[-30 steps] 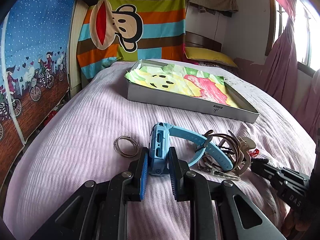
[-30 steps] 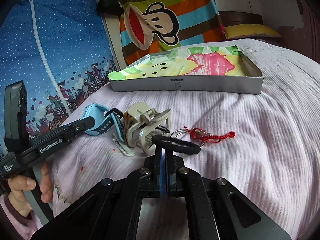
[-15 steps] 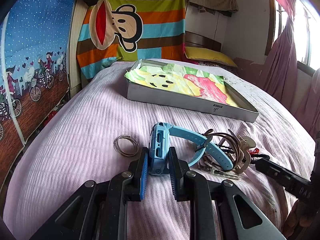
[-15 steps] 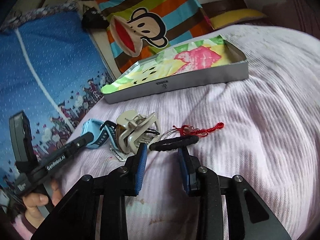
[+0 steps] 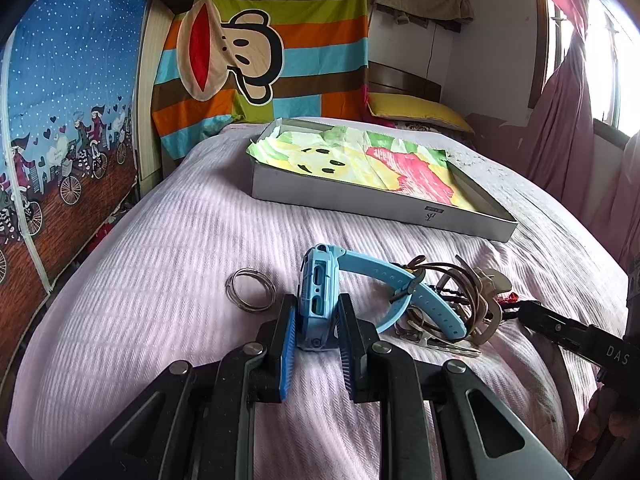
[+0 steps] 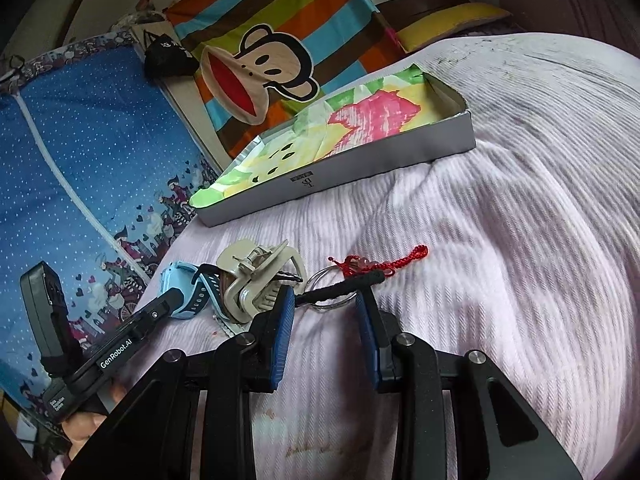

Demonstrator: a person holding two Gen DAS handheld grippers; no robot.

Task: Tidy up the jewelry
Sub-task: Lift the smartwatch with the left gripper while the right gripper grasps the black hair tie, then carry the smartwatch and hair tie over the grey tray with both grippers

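On the pink bedspread (image 5: pixel 160 280), the blue smartwatch (image 5: pixel 318 300) is pinched by the left tool (image 5: pixel 316 340) — a straight lift is advised, toward the tray (image 5: pixel 360 204); the right tool (image 6: pixel 324 320) is spread.

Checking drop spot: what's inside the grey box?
Inside the grey box only a crumpled, colourful printed sheet shows, covering the floor. No jewelry visible on it; anything beneath is hidden.

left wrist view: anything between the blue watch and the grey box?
Nothing. In the left wrist view, only bare pink bedspread lies between the blue watch and the grey box. The wire rings sit off to the watch's side.
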